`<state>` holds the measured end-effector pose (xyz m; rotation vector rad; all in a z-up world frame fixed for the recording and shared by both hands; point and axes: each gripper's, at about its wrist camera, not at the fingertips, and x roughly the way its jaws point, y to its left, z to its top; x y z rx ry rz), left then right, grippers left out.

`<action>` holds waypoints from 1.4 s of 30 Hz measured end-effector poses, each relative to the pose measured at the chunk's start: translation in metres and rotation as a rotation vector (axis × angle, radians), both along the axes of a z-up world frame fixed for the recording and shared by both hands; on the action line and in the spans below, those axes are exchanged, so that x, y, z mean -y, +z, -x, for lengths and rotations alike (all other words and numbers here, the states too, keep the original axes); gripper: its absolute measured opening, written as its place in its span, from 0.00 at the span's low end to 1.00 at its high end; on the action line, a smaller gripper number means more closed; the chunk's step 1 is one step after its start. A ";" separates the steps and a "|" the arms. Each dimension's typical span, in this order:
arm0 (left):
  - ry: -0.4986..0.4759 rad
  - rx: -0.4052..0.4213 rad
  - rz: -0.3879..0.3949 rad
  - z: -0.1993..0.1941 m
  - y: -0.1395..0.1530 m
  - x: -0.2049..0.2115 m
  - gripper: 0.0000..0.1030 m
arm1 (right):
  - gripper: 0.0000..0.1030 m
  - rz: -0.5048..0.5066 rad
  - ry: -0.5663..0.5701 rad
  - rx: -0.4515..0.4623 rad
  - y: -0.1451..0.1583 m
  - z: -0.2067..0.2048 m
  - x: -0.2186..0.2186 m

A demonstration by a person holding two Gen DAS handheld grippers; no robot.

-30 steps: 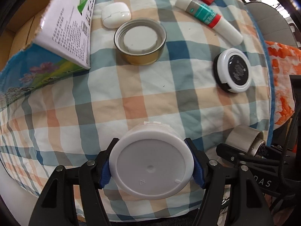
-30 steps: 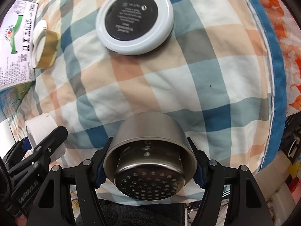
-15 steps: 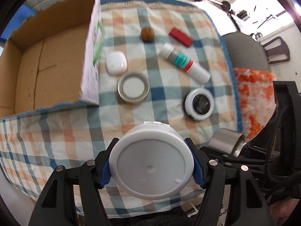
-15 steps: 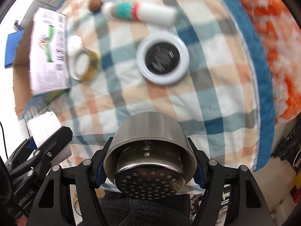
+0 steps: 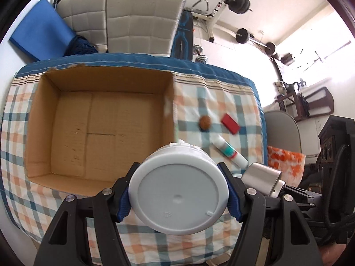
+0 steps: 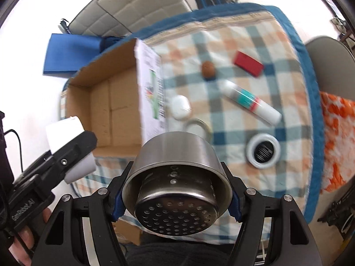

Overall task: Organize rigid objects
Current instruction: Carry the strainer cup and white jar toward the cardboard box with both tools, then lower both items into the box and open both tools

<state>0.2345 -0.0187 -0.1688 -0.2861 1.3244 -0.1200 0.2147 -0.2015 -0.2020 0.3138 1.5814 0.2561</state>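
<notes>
My left gripper (image 5: 178, 196) is shut on a white plastic jar (image 5: 178, 190), held high above the table's near edge, just right of an open cardboard box (image 5: 99, 122). My right gripper (image 6: 176, 196) is shut on a steel strainer cup (image 6: 175, 184) with a perforated base, held above the near edge; it also shows in the left wrist view (image 5: 261, 178). The left gripper with the jar (image 6: 68, 141) shows at the left of the right wrist view.
On the checked cloth (image 6: 288, 133) lie a walnut (image 6: 208, 68), a red block (image 6: 248, 63), a white tube (image 6: 250, 103), a white case (image 6: 180, 107), a gold tin (image 6: 197, 125) and a round black-and-white compact (image 6: 263, 150). Chairs stand behind the table.
Both grippers have risen well above the table with their objects, and the views have tilted up. The open box interior and the room behind have come into sight.
</notes>
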 end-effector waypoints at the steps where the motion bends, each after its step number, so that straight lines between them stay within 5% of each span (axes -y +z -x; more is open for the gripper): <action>1: 0.007 -0.001 0.002 -0.006 -0.002 -0.012 0.64 | 0.71 -0.007 0.005 0.004 0.003 -0.008 -0.013; 5: 0.020 -0.006 -0.033 -0.038 -0.006 -0.070 0.64 | 0.71 -0.032 0.034 0.002 0.005 -0.046 -0.068; 13: 0.027 -0.116 -0.038 -0.112 -0.082 -0.149 0.64 | 0.71 0.046 0.060 -0.019 -0.043 -0.133 -0.163; 26: 0.052 -0.293 0.061 -0.150 -0.195 -0.172 0.64 | 0.71 0.269 0.088 -0.051 -0.149 -0.191 -0.220; 42: 0.082 -0.330 0.124 -0.161 -0.206 -0.170 0.70 | 0.76 0.258 0.029 -0.112 -0.185 -0.209 -0.228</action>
